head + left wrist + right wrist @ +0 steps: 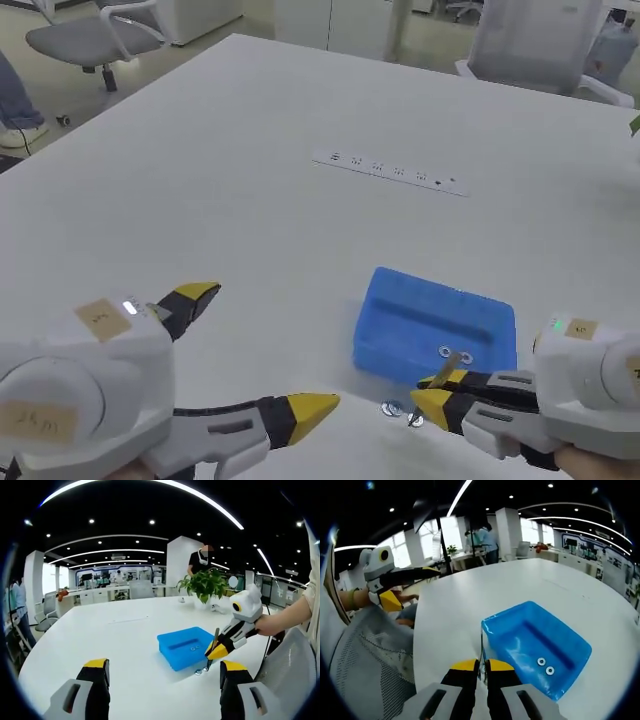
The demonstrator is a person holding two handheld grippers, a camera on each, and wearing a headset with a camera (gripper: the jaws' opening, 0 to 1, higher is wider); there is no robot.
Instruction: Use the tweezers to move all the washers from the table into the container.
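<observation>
Though the broad white table (250,200) carries little, the job looks approx. half done. A blue rectangular plastic container (375,330) sits on it twd the near side, w/ two small flat silver metal washers (540,661) lying side by side on its floor. Those count as moved.

The left claw (258,350), yellow-tipped on black & grey, hangs wide open w/ nothing in it, well apart from the container on its left. It plays no part in the work at this point.

The right claw (432,392), same make, is clamped shut on thin metal tweezers (215,636), which point down at the table just outside the container's near wall.

Left to do: at least two loose washers (392,408), silver like the others, lie on the table just beside that wall, right by the tweezer tips. Can't tell whether the tips pinch one or only come close, as it's too small to see. More could lie hid behind the right claw. Each one left needs only a short lift over the wall.
</observation>
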